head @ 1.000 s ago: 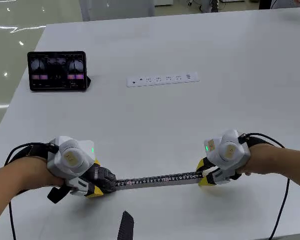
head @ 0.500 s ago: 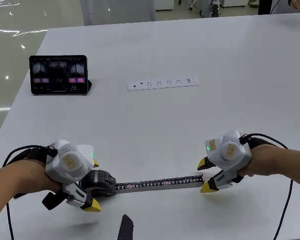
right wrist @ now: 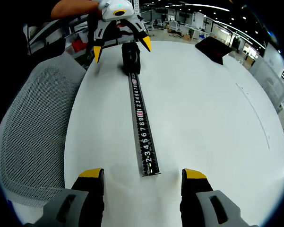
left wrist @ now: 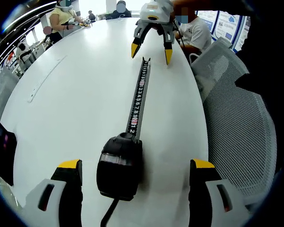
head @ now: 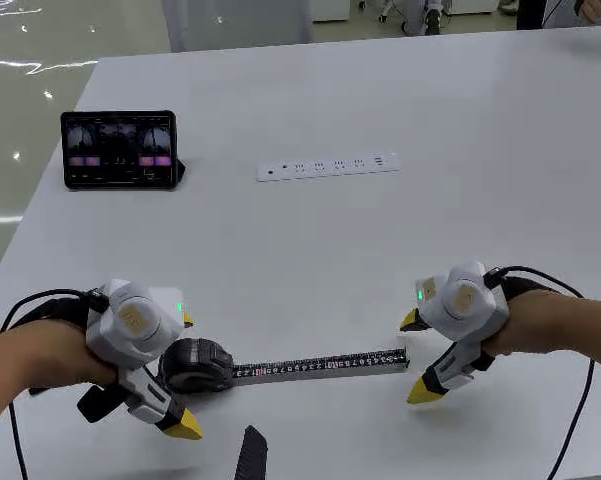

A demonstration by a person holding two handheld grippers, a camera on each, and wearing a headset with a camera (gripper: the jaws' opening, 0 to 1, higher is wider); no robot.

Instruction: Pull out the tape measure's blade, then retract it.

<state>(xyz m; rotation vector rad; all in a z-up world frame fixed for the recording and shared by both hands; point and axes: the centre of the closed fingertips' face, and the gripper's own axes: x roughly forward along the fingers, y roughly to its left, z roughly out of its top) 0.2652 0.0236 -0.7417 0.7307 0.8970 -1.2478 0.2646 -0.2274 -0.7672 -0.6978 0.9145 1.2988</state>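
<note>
Left gripper (left wrist: 136, 164) jaws wide apart, holding nothing. Tape measure case (left wrist: 120, 165) on bench (head: 380, 230) between them, gap either side. Blade (head: 320, 367) out, flat on bench, running from case straight ahead to right gripper (right wrist: 142, 173). Right gripper jaws also apart, empty; blade end lies between jaw tips, touching neither.

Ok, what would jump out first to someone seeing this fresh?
The black tape measure case lies on the white table with its numbered blade drawn out towards the right. The left gripper and right gripper stand open at either end, gripping nothing. A dark tablet stands at far left.
</note>
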